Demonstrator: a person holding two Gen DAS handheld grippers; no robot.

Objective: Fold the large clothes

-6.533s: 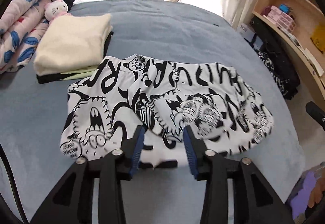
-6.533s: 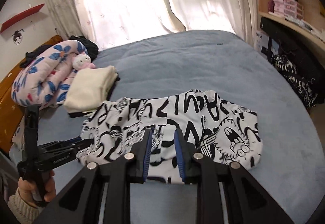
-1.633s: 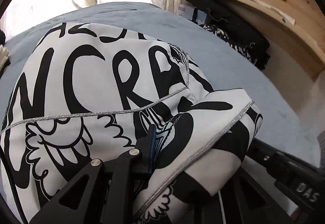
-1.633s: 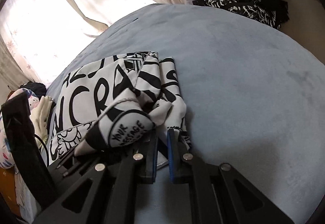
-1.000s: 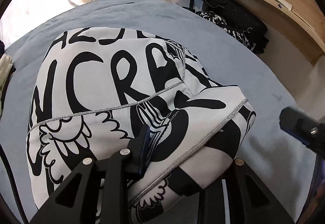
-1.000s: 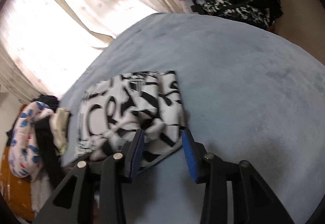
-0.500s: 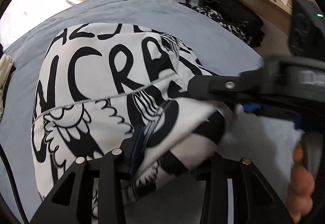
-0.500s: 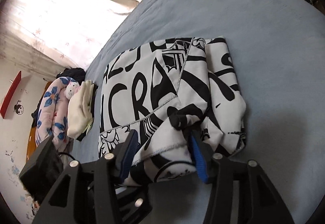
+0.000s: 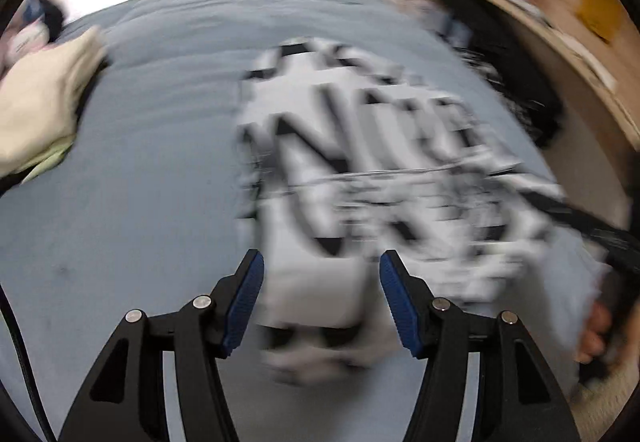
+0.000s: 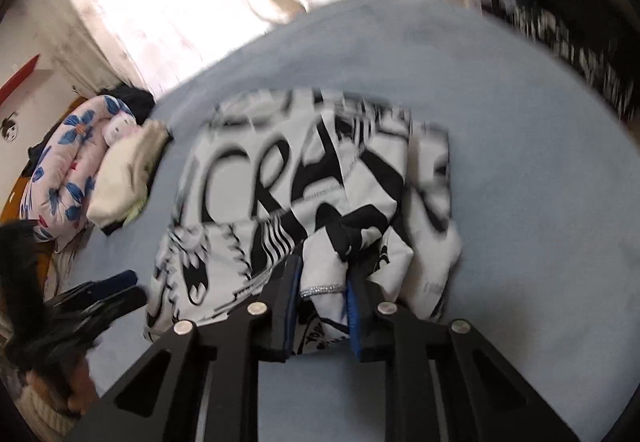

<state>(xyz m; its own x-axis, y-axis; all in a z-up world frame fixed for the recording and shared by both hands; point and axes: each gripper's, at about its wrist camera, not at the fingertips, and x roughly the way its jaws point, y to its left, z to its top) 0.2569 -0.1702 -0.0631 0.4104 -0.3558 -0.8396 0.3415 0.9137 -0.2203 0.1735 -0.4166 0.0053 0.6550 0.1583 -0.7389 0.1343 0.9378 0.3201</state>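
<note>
White-and-black graffiti-print garment (image 10: 304, 201) lies part-folded on the blue-grey bedspread (image 10: 520, 161). Right gripper (image 10: 320, 306) has just been closing and pinches a bunched edge, likely to tidy the fold. Left gripper (image 9: 320, 290), just opening, stands wide and empty, clear of the cloth.

Both the left gripper (image 9: 322, 294) and the right gripper (image 10: 322, 306) are matte black, with ribbed blue pads (image 9: 244, 302) and silver screws (image 10: 258, 308); a cream knit cuff (image 10: 44, 416) shows at one wrist.

I see soft printed cloth on the garment (image 10: 304, 177), a matt, napped blue bedcover (image 10: 520, 145), and ribbed blue rubbery pads (image 9: 245, 302).
</note>
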